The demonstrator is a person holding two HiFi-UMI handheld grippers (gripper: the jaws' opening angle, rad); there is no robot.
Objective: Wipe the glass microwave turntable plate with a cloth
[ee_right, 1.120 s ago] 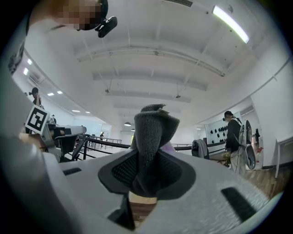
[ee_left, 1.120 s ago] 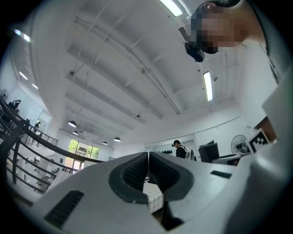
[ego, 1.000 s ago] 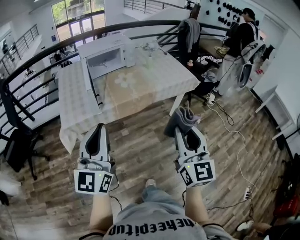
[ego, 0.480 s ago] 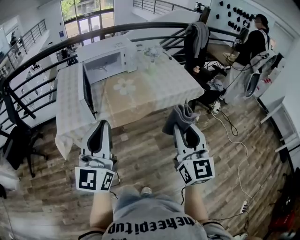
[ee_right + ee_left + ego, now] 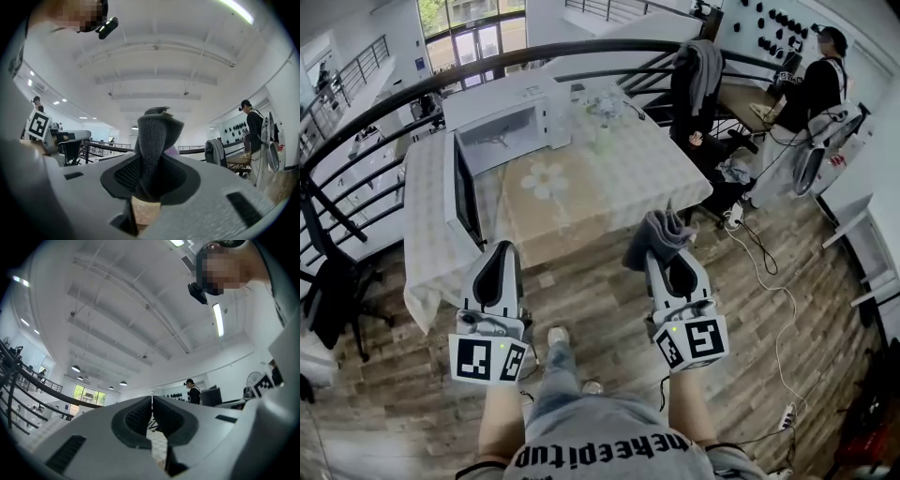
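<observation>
The microwave (image 5: 508, 120) stands at the far left corner of the table (image 5: 637, 159). Its door (image 5: 462, 202) is swung wide open along the table's left edge. The cavity (image 5: 499, 138) looks pale, with one small dark mark on its floor. From this far off I cannot tell whether the glass turntable plate lies inside.

The left gripper (image 5: 501, 247) hovers over the wooden floor (image 5: 591, 300), short of the table's near edge. In the left gripper view its jaws are pressed together with nothing between them.

A pale checked tablecloth (image 5: 431, 234) covers the table and hangs over its left and near edges. Its beige middle panel bears a white flower motif (image 5: 546, 178). Near the far edge, just right of the microwave, stands what seems to be a small vase of flowers (image 5: 602, 111).

The right gripper (image 5: 664, 255) also hangs just short of the near edge, level with the left one. Its jaws are clamped on a grey cloth (image 5: 656, 232), which bunches upward out of them and, seen from the head, overlaps that edge.

Beyond the table's right edge a chair draped with a grey garment (image 5: 697, 66) stands by the black railing (image 5: 412, 94). A person (image 5: 820, 70) in dark clothes stands at the far right.
</observation>
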